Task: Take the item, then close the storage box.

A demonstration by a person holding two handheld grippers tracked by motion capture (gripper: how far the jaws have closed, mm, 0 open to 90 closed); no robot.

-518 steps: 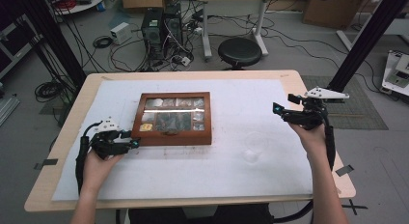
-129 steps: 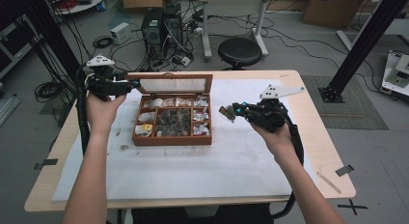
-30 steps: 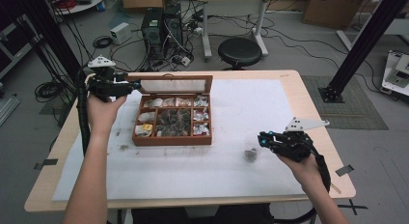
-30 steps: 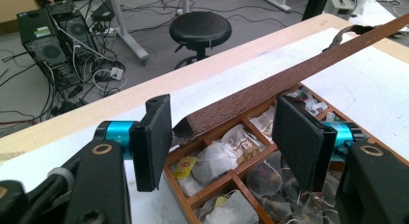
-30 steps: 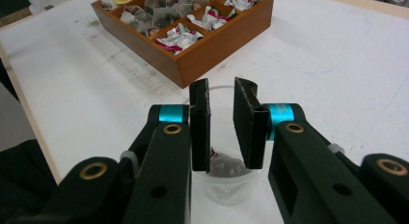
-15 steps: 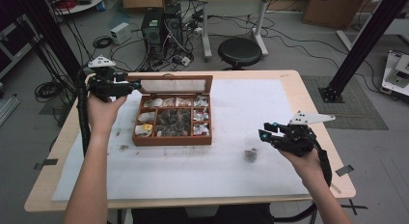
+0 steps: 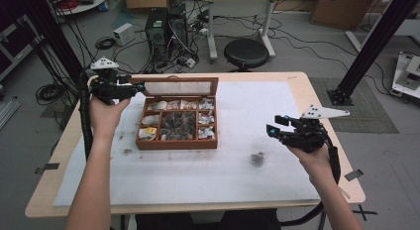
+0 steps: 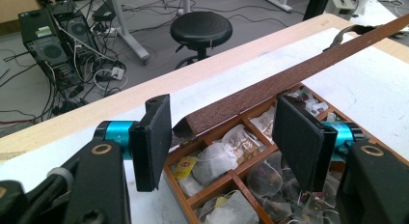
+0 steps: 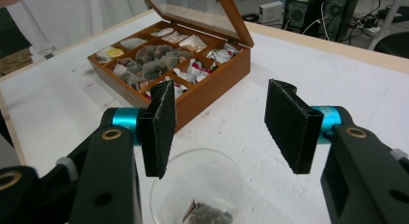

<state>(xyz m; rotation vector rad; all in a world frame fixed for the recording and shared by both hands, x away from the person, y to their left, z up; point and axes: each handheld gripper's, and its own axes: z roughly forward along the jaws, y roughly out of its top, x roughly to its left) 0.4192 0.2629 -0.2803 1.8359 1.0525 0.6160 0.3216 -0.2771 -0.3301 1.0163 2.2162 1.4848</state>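
A wooden tea box [image 7: 177, 143] stands open on the white table cover, its compartments full of tea bags. Its glass lid [image 7: 181, 87] is raised. My left gripper [image 7: 140, 86] sits at the lid's top left corner. In the left gripper view that corner of the lid [image 8: 289, 74] lies between the parted jaws of the left gripper [image 8: 222, 137], and no pad visibly presses on it. My right gripper [image 7: 274, 125] hovers open just right of and above a clear plastic cup [image 7: 257, 153]. Its jaws have just been opening, with nothing between them. A dark tea bag [image 9: 202, 215] lies in the cup [image 9: 166, 195], below the right gripper [image 9: 217, 132].
The box [image 9: 212, 93] and its lid [image 9: 231, 16] lie beyond the cup in the right gripper view. Bare white cover [image 7: 198, 180] spreads in front of the box. A black stool [image 7: 246, 52], computer towers [image 7: 166, 27] and cables stand behind the table.
My right gripper has lifted up and away from the cup while its jaws spread apart, leaving the tea bag in the cup. The left gripper and the lid have not moved.
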